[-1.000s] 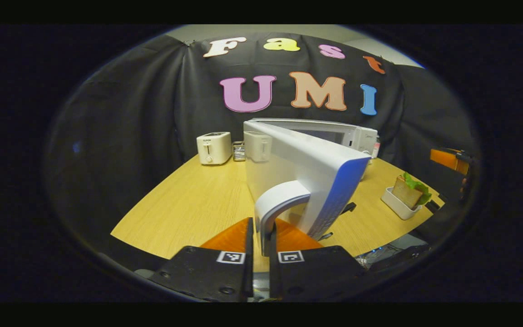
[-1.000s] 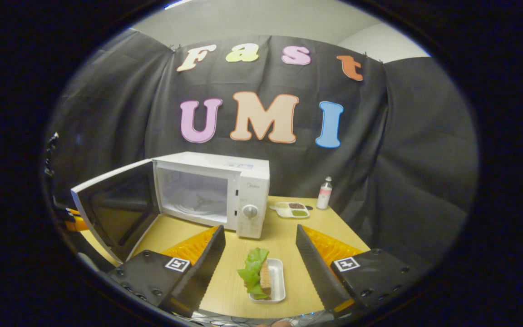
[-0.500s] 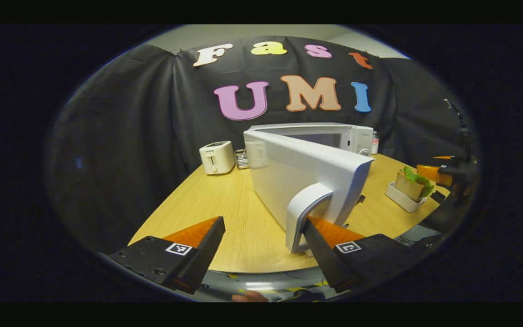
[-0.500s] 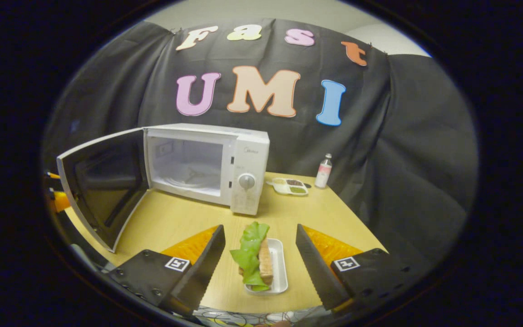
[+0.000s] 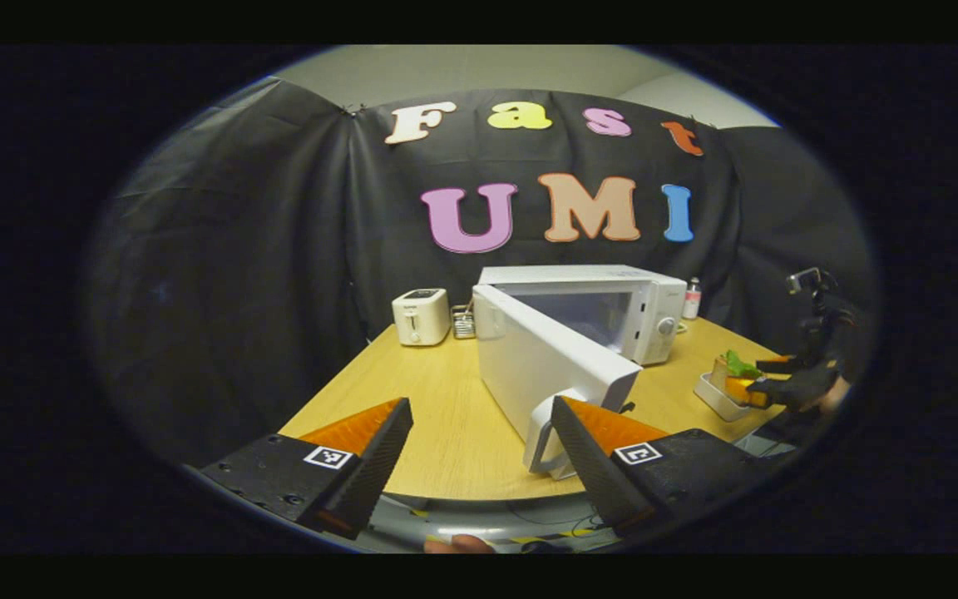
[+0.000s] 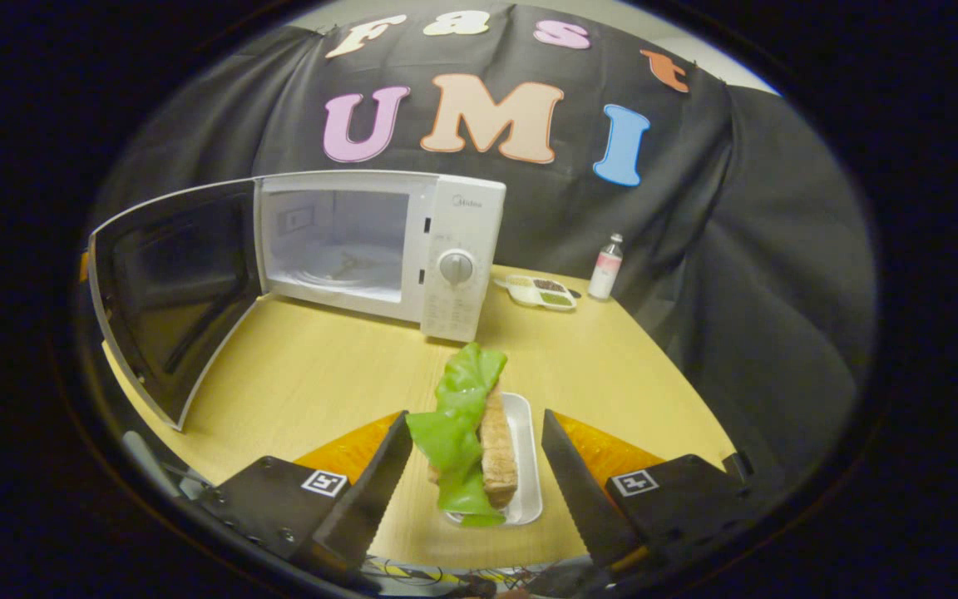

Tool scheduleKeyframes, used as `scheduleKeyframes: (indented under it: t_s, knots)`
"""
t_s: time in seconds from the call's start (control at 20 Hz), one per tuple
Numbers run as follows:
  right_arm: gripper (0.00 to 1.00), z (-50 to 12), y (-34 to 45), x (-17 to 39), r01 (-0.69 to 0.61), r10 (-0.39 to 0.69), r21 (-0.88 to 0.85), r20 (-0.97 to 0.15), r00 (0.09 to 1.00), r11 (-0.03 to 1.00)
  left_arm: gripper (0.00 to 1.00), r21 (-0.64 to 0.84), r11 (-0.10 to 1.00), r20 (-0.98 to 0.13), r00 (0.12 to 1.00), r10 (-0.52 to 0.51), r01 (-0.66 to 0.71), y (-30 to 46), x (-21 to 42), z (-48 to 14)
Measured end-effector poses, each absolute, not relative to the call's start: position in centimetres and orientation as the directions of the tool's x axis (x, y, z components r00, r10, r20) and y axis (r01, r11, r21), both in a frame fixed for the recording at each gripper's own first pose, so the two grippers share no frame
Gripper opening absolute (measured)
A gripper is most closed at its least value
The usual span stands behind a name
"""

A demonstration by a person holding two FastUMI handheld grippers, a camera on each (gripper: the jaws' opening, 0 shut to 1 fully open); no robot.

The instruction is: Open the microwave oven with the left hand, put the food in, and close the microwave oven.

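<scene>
Left gripper view: my left gripper [image 5: 479, 453] had released the door handle [image 5: 541, 437] and backed off, fingers spread, leaving the microwave [image 5: 612, 308] open. Right gripper view: my right gripper [image 6: 475, 470] had closed in, fingers open astride the sandwich [image 6: 471, 433] in its tray [image 6: 529, 466] on the desk [image 6: 321, 374]; the microwave's brand mark was illegible.

White microwave [image 6: 412, 241], dark glass in its door [image 6: 175, 283]. Light wood-grain table [image 6: 321, 374]. Green lettuce [image 6: 458, 416] on brown bread [image 6: 497, 453], white tray [image 6: 529, 466]. White toaster [image 5: 420, 316], far left.
</scene>
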State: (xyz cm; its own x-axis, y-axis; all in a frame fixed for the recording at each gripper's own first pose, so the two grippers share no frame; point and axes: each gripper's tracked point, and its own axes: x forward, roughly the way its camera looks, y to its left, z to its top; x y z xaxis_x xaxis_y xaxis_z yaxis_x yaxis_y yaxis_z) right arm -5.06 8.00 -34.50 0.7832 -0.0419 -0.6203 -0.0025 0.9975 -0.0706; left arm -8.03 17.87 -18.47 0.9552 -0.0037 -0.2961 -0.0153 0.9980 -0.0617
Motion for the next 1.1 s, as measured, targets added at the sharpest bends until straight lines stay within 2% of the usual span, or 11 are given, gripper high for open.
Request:
scheduleKeyframes:
  t_s: [0.15,0.35,0.4,0.45,0.5,0.7,0.75,0.8,0.85,0.9,1.1]
  knots:
    - [0.96,-35.0,8.3,-5.2,0.019,-0.04,-0.04,-0.644,0.764,0.999,0.98,-0.099,0.994,-0.266,0.964,0.012,-0.039,18.4,-7.7,-16.5]
    - [0.5,-35.9,8.7,-4.5,0.019,-0.031,-0.026,-0.667,0.745,0.999,0.98,-0.105,0.993,-0.235,0.972,0.026,-0.052,18.9,-7.6,-15.1]
    - [0.5,-35.7,8.6,-4.3,0.025,-0.045,-0.039,-0.668,0.743,0.999,1.0,-0.099,0.994,-0.231,0.973,0.026,-0.05,18.8,-7.6,-14.9]
    - [0.36,-35.6,8.6,-4.2,0.021,-0.043,-0.04,-0.68,0.732,0.999,0.98,-0.089,0.995,-0.226,0.974,0.025,-0.046,18.6,-7.6,-14.8]
    - [0.43,-35.7,8.7,-4.0,0.02,-0.038,-0.033,-0.683,0.73,0.999,0.98,-0.075,0.996,-0.218,0.976,0.02,-0.037,18.4,-7.6,-14.6]
    - [0.36,-35.8,8.5,-3.9,0.034,-0.036,-0.017,-0.695,0.718,0.999,1.0,-0.04,0.999,-0.187,0.982,-0.007,-0.001,17.9,-7.4,-13.6]
    - [0.28,-36.4,8.3,-3.1,0.046,-0.044,-0.016,-0.696,0.717,0.999,0.98,-0.042,0.999,-0.184,0.983,-0.008,0.0,18.1,-7.4,-13.5]
    - [0.33,-34.9,7.8,-4.2,0.056,-0.057,-0.025,-0.695,0.717,0.998,1.0,-0.043,0.999,-0.186,0.983,-0.007,-0.001,18.2,-7.3,-13.4]
    - [0.27,-34.3,7.7,-4.0,0.067,-0.068,-0.028,-0.689,0.721,0.997,1.0,-0.044,0.999,-0.182,0.983,-0.006,-0.002,18.3,-7.3,-13.3]
    - [0.32,-33.6,7.6,-4.2,0.073,-0.07,-0.024,-0.684,0.726,0.997,1.0,-0.041,0.999,-0.178,0.984,-0.003,-0.005,18.4,-7.3,-13.1]
    - [0.32,-30.6,7.8,-2.3,0.094,-0.04,0.049,-0.65,0.759,0.994,1.0,-0.044,0.999,-0.168,0.986,-0.01,0.003,18.2,-6.8,-12.6]
